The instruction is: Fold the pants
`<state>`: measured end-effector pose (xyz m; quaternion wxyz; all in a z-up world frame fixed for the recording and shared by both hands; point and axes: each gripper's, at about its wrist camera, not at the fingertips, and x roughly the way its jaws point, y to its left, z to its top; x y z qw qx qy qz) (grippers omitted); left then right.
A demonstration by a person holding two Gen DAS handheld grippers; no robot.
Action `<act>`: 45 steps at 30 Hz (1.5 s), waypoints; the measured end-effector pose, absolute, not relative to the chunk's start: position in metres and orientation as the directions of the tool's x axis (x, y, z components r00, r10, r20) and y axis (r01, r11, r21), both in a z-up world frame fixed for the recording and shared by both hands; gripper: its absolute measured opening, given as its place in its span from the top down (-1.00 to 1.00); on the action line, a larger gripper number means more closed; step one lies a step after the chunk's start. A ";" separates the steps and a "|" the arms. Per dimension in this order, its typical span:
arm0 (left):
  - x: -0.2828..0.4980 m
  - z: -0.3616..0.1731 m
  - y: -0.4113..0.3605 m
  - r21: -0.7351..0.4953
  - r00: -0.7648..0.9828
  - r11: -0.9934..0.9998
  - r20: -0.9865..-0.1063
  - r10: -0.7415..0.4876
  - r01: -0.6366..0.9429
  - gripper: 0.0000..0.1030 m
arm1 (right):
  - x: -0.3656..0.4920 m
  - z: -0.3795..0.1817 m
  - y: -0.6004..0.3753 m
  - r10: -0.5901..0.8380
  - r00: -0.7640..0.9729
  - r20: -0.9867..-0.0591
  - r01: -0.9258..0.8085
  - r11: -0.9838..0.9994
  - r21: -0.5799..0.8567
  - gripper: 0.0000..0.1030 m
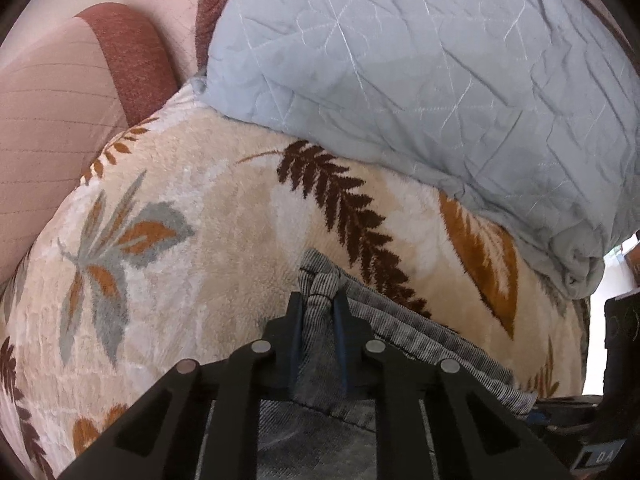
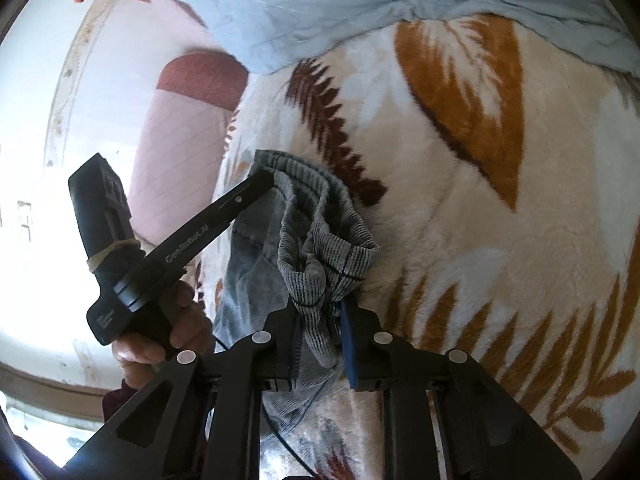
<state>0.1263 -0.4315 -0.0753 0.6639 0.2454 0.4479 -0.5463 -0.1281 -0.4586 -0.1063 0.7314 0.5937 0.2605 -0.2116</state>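
My left claw [image 1: 318, 308] and right claw [image 2: 320, 312] each pinch the pants [image 2: 320, 240] waistband above the leaf-print blanket [image 1: 180, 280]; I should keep it taut while folding

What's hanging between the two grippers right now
The ribbed gray waistband of the pants sags between the left gripper and the right gripper, each clamped on it, above the leaf-print blanket. The right wrist view shows it best.
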 end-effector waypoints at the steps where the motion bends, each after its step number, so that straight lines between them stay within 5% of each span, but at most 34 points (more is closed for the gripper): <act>1: 0.126 -0.072 -0.430 -0.170 0.001 0.285 -0.858 -0.513 0.943 0.69 | -0.127 -0.104 -0.457 -0.001 0.776 -0.630 0.616 0.211 0.759 0.69; 16: 0.165 -0.011 -0.347 -0.257 0.049 0.381 -0.772 -0.634 0.888 0.69 | -0.086 -0.067 -0.410 0.073 0.823 -0.563 0.486 0.422 0.765 0.70; 32: 0.198 -0.033 -0.227 -0.285 0.124 0.528 -0.782 -0.611 0.800 0.62 | -0.012 -0.083 -0.333 0.295 0.756 -0.584 0.356 0.563 0.746 0.70; 37: 0.215 -0.040 -0.194 -0.280 0.188 0.618 -0.791 -0.582 0.735 0.62 | -0.007 -0.091 -0.318 0.363 0.726 -0.584 0.333 0.557 0.761 0.52; 41: 0.220 -0.037 -0.167 -0.294 0.217 0.662 -0.788 -0.576 0.690 0.62 | 0.002 -0.099 -0.307 0.506 0.687 -0.521 0.270 0.488 0.830 0.02; 45: 0.214 -0.038 -0.146 -0.291 0.232 0.686 -0.794 -0.562 0.667 0.62 | 0.008 -0.104 -0.308 0.572 0.658 -0.490 0.258 0.441 0.860 0.00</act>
